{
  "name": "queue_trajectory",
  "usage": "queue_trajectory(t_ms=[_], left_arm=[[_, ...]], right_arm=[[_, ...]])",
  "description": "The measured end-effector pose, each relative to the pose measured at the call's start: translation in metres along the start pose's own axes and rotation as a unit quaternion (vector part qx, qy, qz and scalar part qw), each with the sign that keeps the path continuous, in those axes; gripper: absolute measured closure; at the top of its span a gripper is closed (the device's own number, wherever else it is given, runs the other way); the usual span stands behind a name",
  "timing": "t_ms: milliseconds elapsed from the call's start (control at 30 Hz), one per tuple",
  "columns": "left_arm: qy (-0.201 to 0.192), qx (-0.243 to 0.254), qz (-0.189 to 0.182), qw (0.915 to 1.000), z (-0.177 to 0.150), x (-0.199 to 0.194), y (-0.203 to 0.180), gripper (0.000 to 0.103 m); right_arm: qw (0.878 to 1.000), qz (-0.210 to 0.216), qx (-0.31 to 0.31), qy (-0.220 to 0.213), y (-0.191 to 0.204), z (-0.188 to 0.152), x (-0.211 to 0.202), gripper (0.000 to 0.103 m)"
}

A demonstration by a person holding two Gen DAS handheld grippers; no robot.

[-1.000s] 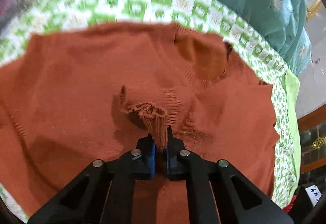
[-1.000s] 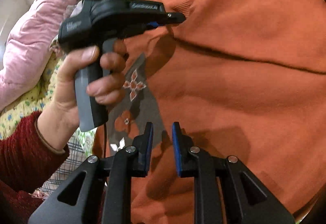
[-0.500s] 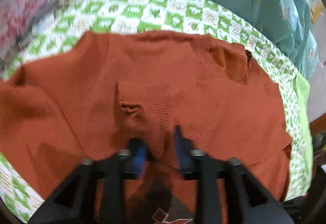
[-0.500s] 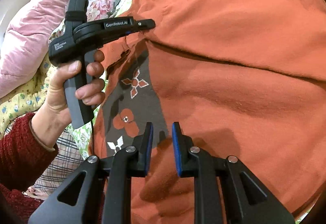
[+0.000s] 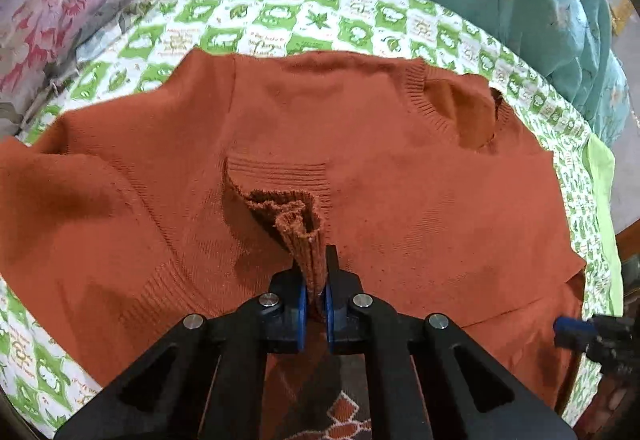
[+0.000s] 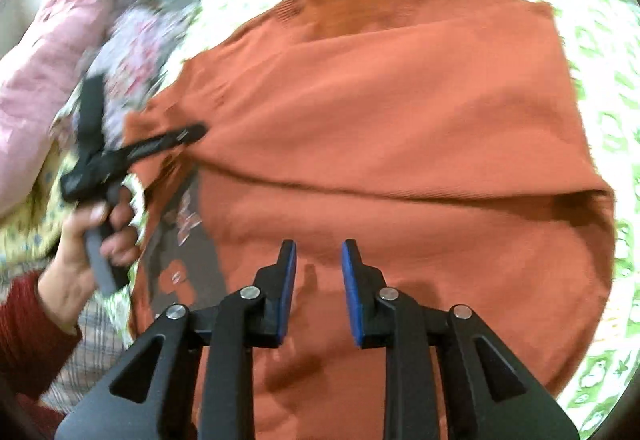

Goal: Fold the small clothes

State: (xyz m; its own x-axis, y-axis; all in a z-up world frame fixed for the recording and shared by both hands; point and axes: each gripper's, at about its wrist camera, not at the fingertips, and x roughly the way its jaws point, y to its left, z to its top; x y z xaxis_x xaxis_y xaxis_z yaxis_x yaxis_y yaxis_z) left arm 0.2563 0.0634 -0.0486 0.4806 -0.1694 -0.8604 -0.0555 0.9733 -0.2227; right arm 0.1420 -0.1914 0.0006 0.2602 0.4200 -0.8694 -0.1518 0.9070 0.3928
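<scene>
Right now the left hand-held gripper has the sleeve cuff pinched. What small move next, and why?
Probably carry the cuff a little farther across the sweater body, then let go. The left hand-held gripper is shut on it, the sleeve lies only partly folded in, and the right hand-held gripper hangs open, empty.

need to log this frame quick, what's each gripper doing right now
Left gripper: closed, pinching the ribbed sleeve cuff of the orange sweater.
Right gripper: open, holding nothing, above the sweater.
</scene>
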Motion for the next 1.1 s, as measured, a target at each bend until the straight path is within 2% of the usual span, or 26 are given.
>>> queue_trajectory(t_ms=[67,133,267,300,400,633,700,767,833,867,933,967,1000,1100], left_arm=[[-0.011,0.003,0.014,0.9998,-0.002,-0.005,-0.002,0.098],[-0.013,-0.005,0.010,0.9998,-0.003,-0.007,-0.001,0.098],[0.019,-0.012,0.013,0.9997,-0.007,0.000,0.004,0.095],[0.019,-0.013,0.013,0.9996,-0.007,-0.002,0.005,0.090],[0.018,-0.004,0.029,0.9994,-0.006,-0.009,0.005,0.083],[0.016,-0.006,0.037,0.9991,-0.010,-0.026,0.012,0.079],[0.018,-0.008,0.035,0.9992,-0.013,-0.027,0.015,0.080],[0.020,-0.011,0.034,0.9992,-0.014,-0.026,0.015,0.078],[0.024,-0.017,0.021,0.9994,-0.015,-0.024,0.015,0.065],[0.025,-0.019,0.015,0.9994,-0.015,-0.021,0.013,0.064],[0.024,-0.014,0.013,0.9995,-0.015,-0.016,0.008,0.070],[0.023,-0.010,0.016,0.9996,-0.015,-0.013,0.005,0.078],[0.023,-0.005,0.016,0.9996,-0.016,-0.010,0.002,0.091],[0.026,0.012,0.035,0.9990,-0.018,-0.007,-0.006,0.094]], right_arm=[[1.000,-0.004,0.000,0.001,-0.004,0.003,0.000,0.078],[1.000,-0.005,0.000,0.003,-0.006,0.004,0.003,0.077],[1.000,-0.008,-0.010,0.006,-0.007,0.005,0.006,0.077],[1.000,-0.009,-0.016,0.006,-0.006,0.006,0.006,0.077],[0.999,-0.027,-0.031,-0.010,-0.008,0.012,0.003,0.076],[0.998,-0.045,0.000,-0.036,-0.030,0.032,-0.008,0.074],[0.997,-0.061,0.001,-0.047,-0.038,0.036,-0.011,0.068],[0.993,-0.096,0.016,-0.060,-0.053,0.040,-0.015,0.067],[0.987,-0.135,0.041,-0.071,-0.072,0.046,-0.020,0.061],[0.983,-0.158,0.057,-0.075,-0.083,0.049,-0.022,0.057],[0.977,-0.178,0.082,-0.082,-0.101,0.054,-0.024,0.048],[0.976,-0.182,0.091,-0.082,-0.107,0.055,-0.024,0.048],[0.975,-0.182,0.102,-0.077,-0.115,0.057,-0.021,0.048],[0.980,-0.161,0.104,-0.049,-0.124,0.062,-0.003,0.048]])
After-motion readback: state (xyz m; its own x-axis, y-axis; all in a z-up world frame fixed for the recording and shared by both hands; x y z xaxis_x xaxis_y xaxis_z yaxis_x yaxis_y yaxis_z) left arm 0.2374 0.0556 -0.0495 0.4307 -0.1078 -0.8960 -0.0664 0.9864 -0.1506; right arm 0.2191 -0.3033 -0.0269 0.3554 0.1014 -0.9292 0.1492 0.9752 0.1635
